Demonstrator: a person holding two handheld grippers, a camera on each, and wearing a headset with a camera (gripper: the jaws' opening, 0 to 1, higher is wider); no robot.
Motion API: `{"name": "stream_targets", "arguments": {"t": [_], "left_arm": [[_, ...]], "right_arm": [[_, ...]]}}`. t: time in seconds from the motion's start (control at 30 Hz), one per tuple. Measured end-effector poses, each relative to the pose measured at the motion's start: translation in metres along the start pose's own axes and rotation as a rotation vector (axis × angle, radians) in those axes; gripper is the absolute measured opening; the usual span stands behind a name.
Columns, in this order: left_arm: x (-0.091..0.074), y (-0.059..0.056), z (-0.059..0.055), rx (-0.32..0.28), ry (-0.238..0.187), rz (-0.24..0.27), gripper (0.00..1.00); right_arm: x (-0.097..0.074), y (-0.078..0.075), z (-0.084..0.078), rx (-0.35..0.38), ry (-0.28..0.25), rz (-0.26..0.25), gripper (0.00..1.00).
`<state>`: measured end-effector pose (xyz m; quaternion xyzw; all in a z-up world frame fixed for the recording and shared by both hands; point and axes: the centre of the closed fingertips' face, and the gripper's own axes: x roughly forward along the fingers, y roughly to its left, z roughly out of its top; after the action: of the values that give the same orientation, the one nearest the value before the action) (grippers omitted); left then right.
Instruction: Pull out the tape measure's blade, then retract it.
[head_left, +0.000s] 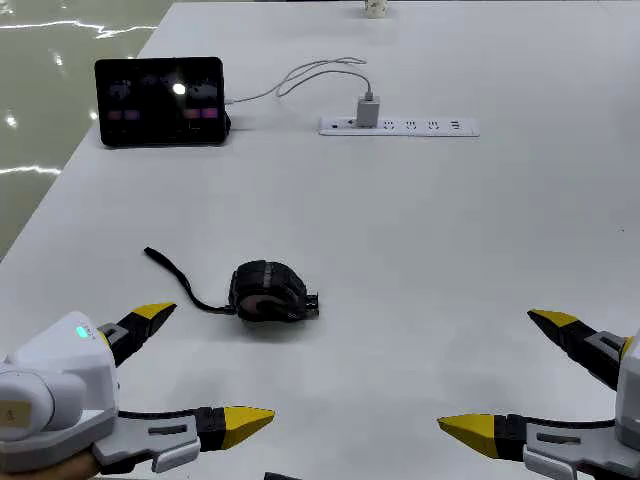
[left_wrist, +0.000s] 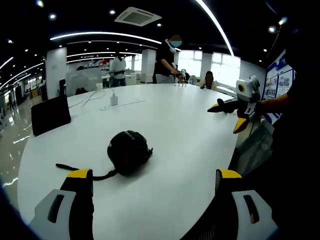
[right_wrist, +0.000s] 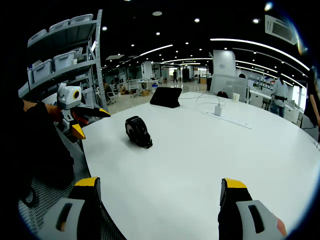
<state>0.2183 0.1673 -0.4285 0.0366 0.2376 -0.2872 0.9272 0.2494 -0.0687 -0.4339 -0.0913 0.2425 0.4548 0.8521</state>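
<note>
On the white counter (head_left: 430, 230), a little left of centre and toward the near edge, the tape measure (head_left: 270, 292) is lying on its flat side. Its blade is sitting fully wound inside the black case, and only the small end hook (head_left: 313, 298) is poking out on the right. Its wrist strap (head_left: 175, 272) is trailing loosely away to the left, clear of the hook, so it is not getting in the way of a pull.

The left gripper (head_left: 219, 360) is hovering just in front of the case and slightly to its left, jaws spread wide and carrying nothing. The right gripper (head_left: 490, 370) is hanging well apart from the tape measure on the hook's side, jaws likewise wide apart and empty. This layout seems to be setting up a split of work: the left looks placed to clamp the case and keep it from sliding, while the right is facing the hook it would draw outward. Nothing is touching the tape measure yet, so the pull appears not yet begun.

Farther back, a dark tablet (head_left: 160, 101) is leaning upright, and a power strip (head_left: 400, 126) with a charger (head_left: 368, 108) and its cable (head_left: 310, 75) is lying well apart from the work.
</note>
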Motion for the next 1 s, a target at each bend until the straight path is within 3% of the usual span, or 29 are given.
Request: {"name": "stream_targets", "arguments": {"t": [1.0], "left_arm": [[-0.0012, -0.0058, 0.0065, 0.011, 0.001, -0.01, 0.99]], "right_arm": [[-0.001, -0.0006, -0.0005, -0.016, 0.008, 0.008, 0.99]]}}
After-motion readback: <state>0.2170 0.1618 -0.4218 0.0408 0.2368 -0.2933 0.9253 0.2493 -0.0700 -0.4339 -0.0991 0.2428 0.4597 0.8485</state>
